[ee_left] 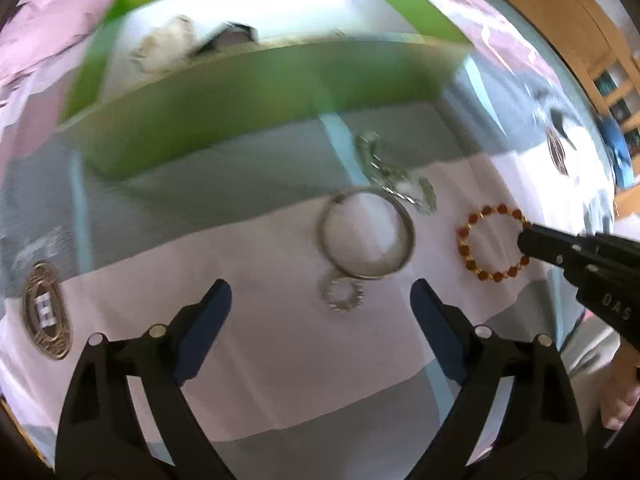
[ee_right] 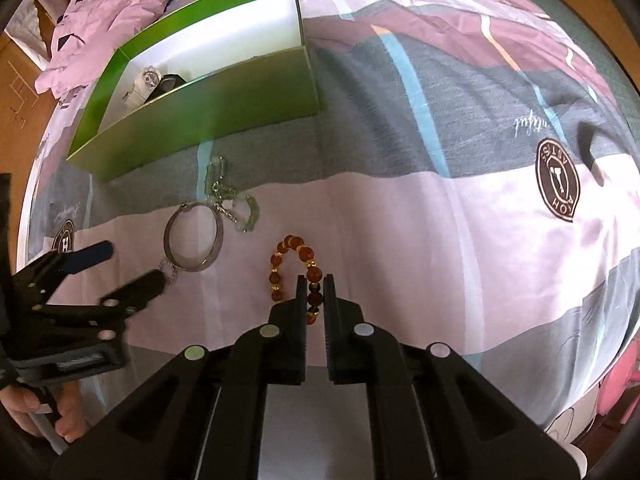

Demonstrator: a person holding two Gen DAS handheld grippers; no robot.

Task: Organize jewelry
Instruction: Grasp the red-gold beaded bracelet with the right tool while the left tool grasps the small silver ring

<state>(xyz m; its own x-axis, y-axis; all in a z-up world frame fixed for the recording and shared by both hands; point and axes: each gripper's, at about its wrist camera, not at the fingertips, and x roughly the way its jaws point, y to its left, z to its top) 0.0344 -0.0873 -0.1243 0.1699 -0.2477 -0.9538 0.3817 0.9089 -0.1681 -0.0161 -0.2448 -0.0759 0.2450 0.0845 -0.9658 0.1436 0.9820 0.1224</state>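
Note:
A red-and-gold bead bracelet (ee_right: 290, 258) lies on the bedsheet; my right gripper (ee_right: 315, 284) is shut on its near side, as the left wrist view shows too (ee_left: 486, 218). A silver bangle (ee_left: 366, 238) with a small chain ring (ee_left: 342, 294) lies just ahead of my open, empty left gripper (ee_left: 320, 296). A pale green stone bracelet with a chain (ee_left: 394, 178) lies behind the bangle. The green box (ee_right: 224, 92) stands beyond, with a white watch (ee_right: 144, 82) and a dark item inside.
The patterned grey, pink and white bedsheet (ee_right: 440, 220) covers the bed. A crumpled pink cloth (ee_right: 104, 20) lies behind the box at the far left. Wooden furniture (ee_left: 580, 32) stands beyond the bed edge.

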